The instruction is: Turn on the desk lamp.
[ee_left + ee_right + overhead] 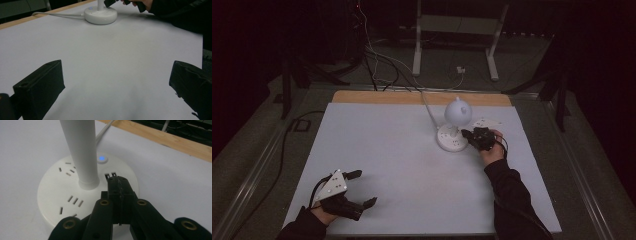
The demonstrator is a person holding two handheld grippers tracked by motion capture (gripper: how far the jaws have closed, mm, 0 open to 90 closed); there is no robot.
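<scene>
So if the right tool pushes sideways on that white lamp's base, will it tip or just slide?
Probably slide: the lamp base is wide, round and flat on smooth table. Tipping seems possible if pushed higher, since a bulbous head tops the thin stem. The cord may drag.

The lamp [456, 122] at the far right is white all over: round head, stem and disc base [62, 195]. The base carries dark slot markings and a small button [101, 158] glowing blue. Its cable [57, 15] is white too. The worktop [402, 165] is pale grey-white, with a tan wooden strip along its far edge. Both hand-held grippers [343, 192] [118, 181] are black, the right one with brass-coloured rivets, the left one topped by a light grey plate [332, 186].
</scene>
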